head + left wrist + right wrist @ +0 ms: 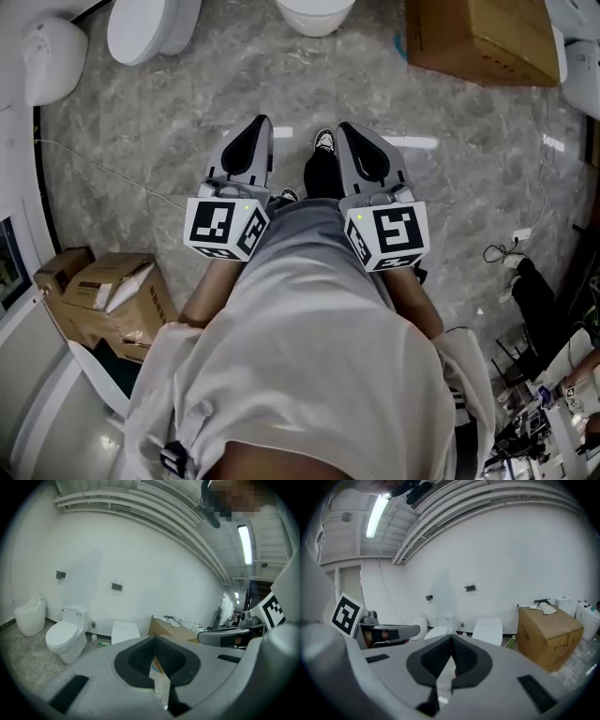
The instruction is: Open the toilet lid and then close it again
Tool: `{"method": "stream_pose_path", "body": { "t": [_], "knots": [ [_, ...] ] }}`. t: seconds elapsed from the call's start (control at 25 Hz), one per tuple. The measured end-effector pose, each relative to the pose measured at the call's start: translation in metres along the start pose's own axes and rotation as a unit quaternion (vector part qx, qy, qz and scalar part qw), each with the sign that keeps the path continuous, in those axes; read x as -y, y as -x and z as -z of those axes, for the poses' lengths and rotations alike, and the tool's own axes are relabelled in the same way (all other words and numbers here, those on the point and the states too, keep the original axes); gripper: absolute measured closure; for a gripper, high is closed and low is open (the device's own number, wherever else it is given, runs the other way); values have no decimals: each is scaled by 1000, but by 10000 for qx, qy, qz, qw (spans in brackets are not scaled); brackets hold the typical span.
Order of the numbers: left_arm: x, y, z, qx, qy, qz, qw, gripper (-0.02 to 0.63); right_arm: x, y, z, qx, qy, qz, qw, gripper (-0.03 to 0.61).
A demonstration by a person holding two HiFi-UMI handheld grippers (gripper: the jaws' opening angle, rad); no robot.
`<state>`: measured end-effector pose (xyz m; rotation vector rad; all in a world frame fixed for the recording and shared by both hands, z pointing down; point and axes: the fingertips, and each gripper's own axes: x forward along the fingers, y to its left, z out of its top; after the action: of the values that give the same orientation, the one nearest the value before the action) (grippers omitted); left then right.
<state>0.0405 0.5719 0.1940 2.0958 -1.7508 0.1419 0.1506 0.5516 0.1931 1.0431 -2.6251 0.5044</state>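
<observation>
While head view clips toilet [141, 28] at top, left gripper view shows it whole, lid down; L gripper [154, 639] & R gripper [451, 638] jaws pressed together, empty.

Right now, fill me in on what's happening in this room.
A person stands on the stone floor holding the left hand-held gripper and the right hand-held gripper side by side, both shut and empty. They point toward toilets along the wall, near a cardboard box. No toilet is touched yet.
</observation>
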Motion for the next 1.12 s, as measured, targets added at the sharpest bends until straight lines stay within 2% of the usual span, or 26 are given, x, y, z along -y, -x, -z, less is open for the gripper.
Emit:
{"method": "stream_pose_path", "body": {
  "t": [0.28,0.6,1.12],
  "knots": [
    [8,-61,-19,18,-79,-91,9999,606,54,-26,-15,-119,-33,-220,9997,568],
    [3,-100,-32,80,82,-96,9999,605,90,-55,-29,-152,-173,-223,9995,568],
    [-57,-187,-67,10,290,88,9995,606,138,-145,-66,-313,-184,75,9993,568]
  ]
}}
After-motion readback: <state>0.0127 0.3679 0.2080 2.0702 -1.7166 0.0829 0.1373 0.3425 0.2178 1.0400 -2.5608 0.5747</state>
